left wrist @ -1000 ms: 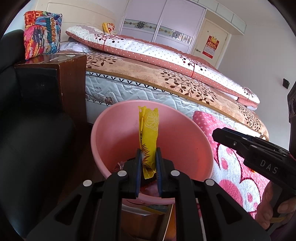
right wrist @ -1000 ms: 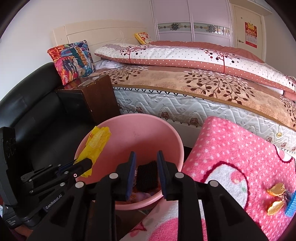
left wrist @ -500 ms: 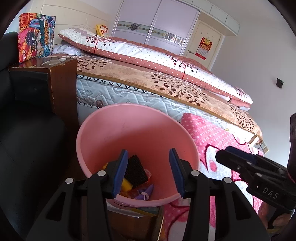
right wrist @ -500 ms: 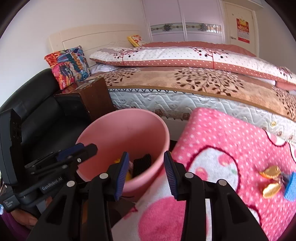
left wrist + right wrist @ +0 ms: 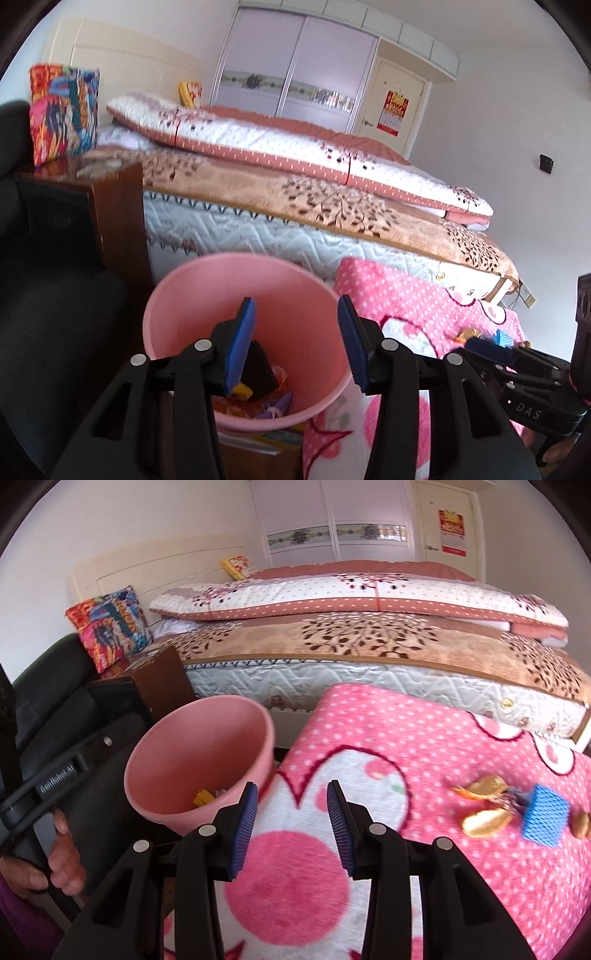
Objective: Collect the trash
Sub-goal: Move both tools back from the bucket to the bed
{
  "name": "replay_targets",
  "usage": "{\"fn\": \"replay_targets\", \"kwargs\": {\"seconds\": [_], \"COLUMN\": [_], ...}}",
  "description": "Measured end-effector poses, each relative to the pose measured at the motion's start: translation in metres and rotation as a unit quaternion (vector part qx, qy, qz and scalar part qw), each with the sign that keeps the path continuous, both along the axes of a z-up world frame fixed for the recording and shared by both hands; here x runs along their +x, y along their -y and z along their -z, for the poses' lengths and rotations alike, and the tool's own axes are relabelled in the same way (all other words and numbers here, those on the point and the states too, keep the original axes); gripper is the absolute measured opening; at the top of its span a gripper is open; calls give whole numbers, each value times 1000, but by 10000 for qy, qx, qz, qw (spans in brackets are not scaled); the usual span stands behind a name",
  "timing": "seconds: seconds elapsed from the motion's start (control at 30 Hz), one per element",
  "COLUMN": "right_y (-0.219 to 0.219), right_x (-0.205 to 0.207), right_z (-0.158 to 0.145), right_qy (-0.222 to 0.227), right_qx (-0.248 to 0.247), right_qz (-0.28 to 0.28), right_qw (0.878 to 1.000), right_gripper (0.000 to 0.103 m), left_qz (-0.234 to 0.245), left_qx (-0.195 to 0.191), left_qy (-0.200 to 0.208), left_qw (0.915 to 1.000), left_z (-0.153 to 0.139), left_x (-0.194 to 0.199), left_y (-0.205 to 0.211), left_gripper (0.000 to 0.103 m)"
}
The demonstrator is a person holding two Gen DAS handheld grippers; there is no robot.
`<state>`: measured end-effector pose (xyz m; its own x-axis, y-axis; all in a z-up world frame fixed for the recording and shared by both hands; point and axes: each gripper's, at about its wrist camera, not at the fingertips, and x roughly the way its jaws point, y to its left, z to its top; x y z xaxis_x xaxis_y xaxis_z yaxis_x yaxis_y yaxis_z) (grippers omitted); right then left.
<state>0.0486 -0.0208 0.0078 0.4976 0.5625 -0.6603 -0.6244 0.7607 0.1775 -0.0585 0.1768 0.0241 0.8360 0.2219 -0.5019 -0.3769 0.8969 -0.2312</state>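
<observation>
A pink bin [image 5: 303, 295] stands by the pink blanket [image 5: 424, 746]; it also shows in the right wrist view [image 5: 184, 746]. Inside lie a black sponge [image 5: 260, 369], a yellow wrapper [image 5: 243, 389] and purple scraps. My left gripper [image 5: 295, 347] is open and empty over the bin's near rim. My right gripper [image 5: 291, 823] is open and empty above the blanket, right of the bin. On the blanket to the right lie orange peels [image 5: 484, 819] and a blue sponge [image 5: 545, 814].
A bed [image 5: 369, 642] with folded quilts runs across the back. A dark wooden nightstand [image 5: 114, 218] and a black sofa [image 5: 44, 332] stand left of the bin. A colourful cushion [image 5: 110, 627] rests on the nightstand.
My left gripper opened and let the yellow wrapper fall into the bin. My right gripper opened, dropped the black sponge into the bin, and swung right over the blanket.
</observation>
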Motion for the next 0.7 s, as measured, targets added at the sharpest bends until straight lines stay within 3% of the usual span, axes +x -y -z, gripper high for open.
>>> {"fn": "replay_targets", "kwargs": {"seconds": [0.27,0.7], "right_y": [39,96], "right_x": [6,-12], "right_z": [-14,-30], "right_qy": [62,211], "right_qx": [-26,111], "right_qz": [379,1058], "right_qw": [9993,9941], "right_gripper": [38,38], "left_qz": [-152,-328], "left_qx": [-74,1], "left_qy": [61,-161], "left_qw": [9998,9993], "left_z": [-13,-5], "left_x": [3,-3], "left_y": [3,4], "left_gripper": [47,43]}}
